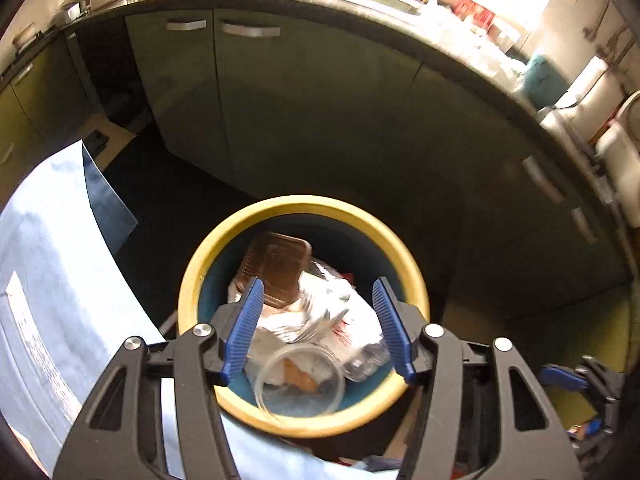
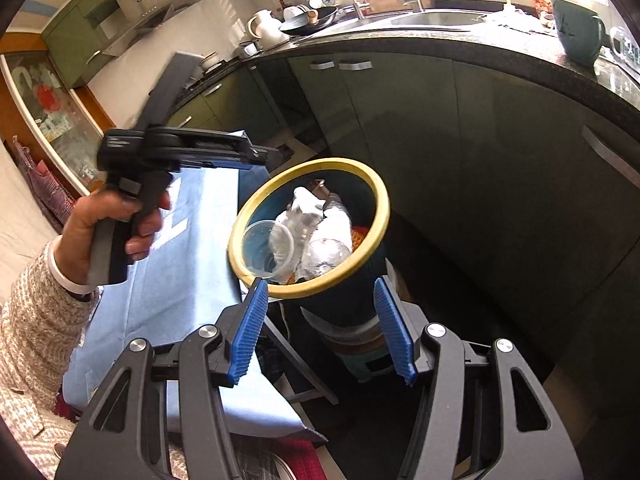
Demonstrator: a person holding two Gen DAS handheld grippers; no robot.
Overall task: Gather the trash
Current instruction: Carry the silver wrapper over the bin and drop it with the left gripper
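The left gripper [image 1: 318, 328] hangs over the bin [image 1: 200, 280], its jaws standing fairly wide with nothing pressed between them; the right wrist view shows it from the side, held in a hand [image 2: 108, 232] above the blue cloth [image 2: 192, 248]. The right gripper [image 2: 320, 332] is also fairly wide and empty, aimed at the bin's near wall.

The trash lies inside the bin: one clear cup [image 1: 300, 380] at the near rim, mouth tipped toward the camera, one brown ribbed tray [image 1: 276, 268] leaning on the far wall, one clear bottle [image 2: 324, 252] as far as I can tell, and a heap of crumpled white wrappers [image 1: 340, 316] (too tangled to count).

All of it looks light. The cup is thin and springy and would likely buckle under a hard squeeze, so its rim is the place to pinch. The tray is stiffer; take it by an edge. The wrappers are soft and slippery and will probably bunch up wherever gripped. There is one bin, with one yellow rim, standing just beside the cloth-covered surface.
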